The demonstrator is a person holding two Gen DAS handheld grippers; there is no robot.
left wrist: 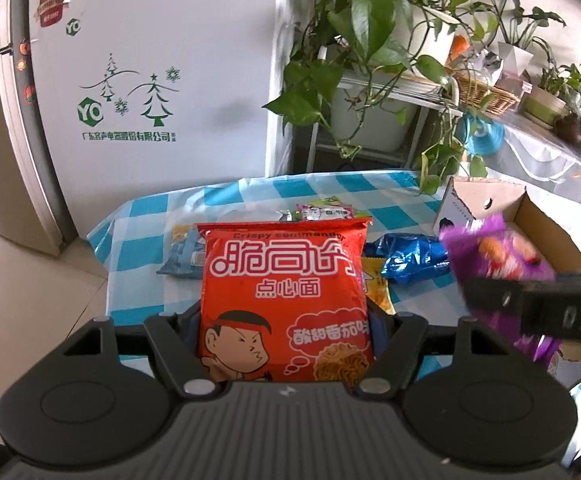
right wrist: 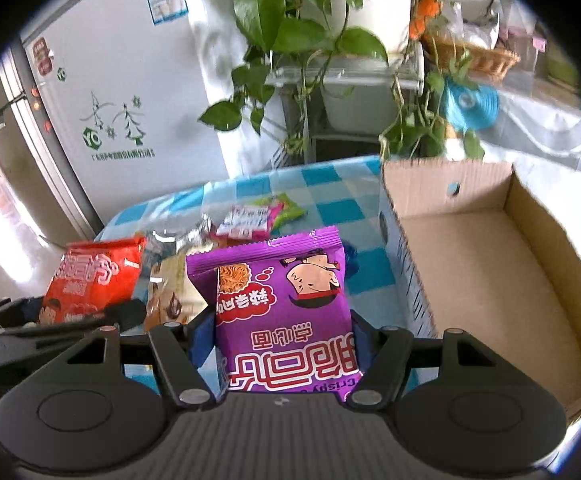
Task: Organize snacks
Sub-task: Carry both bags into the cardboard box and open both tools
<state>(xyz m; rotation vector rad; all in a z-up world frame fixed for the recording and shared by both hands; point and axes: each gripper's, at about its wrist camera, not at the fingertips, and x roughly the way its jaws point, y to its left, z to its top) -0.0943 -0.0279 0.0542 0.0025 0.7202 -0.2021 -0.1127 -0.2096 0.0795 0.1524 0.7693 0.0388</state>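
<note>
i hold two noodle-snack packets lifted over a blue-checked table [left wrist: 250,196], one per hand: my left gripper [left wrist: 286,344] is clamped on the red packet [left wrist: 284,300], my right gripper [right wrist: 282,344] on the purple packet [right wrist: 282,304], which sits upside down in its jaws. the cardboard box [right wrist: 490,280] at the right of the table looks empty as far as i can see into it, so by my reading the sorting has barely begun. left on the cloth are a blue foil packet [left wrist: 410,258], a pink packet [right wrist: 246,220], a green one [right wrist: 290,206] and a few more half hidden behind what i carry. the box's open top faces me with its near wall low, and the way in from the right hand looks free; trailing plant leaves [left wrist: 430,176] hang just behind the box's far corner, and the table edge drops away at left.
</note>
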